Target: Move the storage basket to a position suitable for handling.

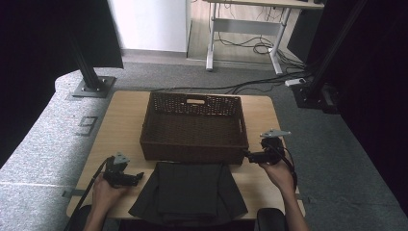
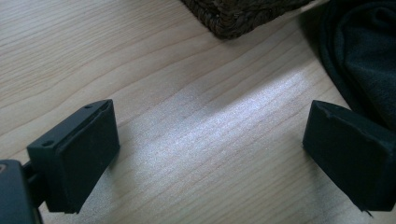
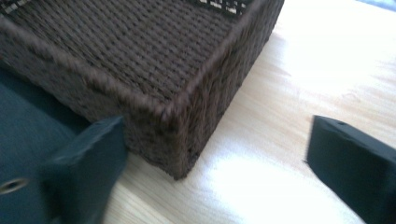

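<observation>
Wooden table (image 1: 122,120) carries your wicker basket (image 1: 194,127) and folded dark cloth (image 1: 188,190); both the left gripper (image 1: 134,177) and the right gripper (image 1: 249,155) have fingers apart, empty.

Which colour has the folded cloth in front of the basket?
Black, or very dark grey; the cloth shows best in the high view.
</observation>
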`<state>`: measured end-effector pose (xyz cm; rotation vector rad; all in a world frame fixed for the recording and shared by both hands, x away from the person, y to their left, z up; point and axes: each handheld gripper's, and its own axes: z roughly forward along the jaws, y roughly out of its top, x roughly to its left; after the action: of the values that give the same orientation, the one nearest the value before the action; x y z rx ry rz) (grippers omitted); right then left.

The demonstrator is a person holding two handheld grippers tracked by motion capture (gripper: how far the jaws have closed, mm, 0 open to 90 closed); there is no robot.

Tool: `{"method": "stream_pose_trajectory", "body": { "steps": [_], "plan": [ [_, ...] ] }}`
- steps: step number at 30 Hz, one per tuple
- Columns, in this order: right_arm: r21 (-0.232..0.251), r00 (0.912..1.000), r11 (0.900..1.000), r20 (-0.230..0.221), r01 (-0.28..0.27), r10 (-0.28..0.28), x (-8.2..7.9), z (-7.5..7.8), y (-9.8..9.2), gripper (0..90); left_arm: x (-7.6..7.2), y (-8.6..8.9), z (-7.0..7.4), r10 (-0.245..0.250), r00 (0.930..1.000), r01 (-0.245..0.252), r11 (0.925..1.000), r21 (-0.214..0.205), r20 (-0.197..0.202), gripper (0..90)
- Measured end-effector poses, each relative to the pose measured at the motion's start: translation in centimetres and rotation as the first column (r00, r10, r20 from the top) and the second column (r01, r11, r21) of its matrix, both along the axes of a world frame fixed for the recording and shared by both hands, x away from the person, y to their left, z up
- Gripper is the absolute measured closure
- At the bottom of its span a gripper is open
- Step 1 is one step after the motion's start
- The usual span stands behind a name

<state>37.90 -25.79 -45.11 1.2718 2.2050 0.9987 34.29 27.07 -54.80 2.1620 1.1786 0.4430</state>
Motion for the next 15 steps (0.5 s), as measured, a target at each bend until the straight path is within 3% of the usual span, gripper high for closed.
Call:
{"method": "stream_pose_trajectory", "body": {
  "steps": [7, 13, 15],
  "plan": [
    [0.020, 0.9996, 0.9997, -0.024, 0.014, -0.013, -0.5, -2.3, 0.0, 0.0, 0.1, -0.2, 0.0, -0.008, 0.9999, 0.008, 0.9999, 0.006, -0.010, 0.0],
    [-0.009, 0.9982, 0.9998, -0.057, 0.019, -0.020, -0.8, -5.4, 0.0, 0.0, 0.1, -0.2, 0.0, -0.008, 0.9999, 0.008, 1.0000, 0.005, -0.011, 0.0],
    [-0.012, 0.9980, 0.9997, -0.060, 0.019, -0.020, -0.8, -5.7, 0.0, 0.0, 0.1, -0.2, 0.0, -0.008, 0.9999, 0.008, 1.0000, 0.005, -0.011, 0.0]
  ]
}}
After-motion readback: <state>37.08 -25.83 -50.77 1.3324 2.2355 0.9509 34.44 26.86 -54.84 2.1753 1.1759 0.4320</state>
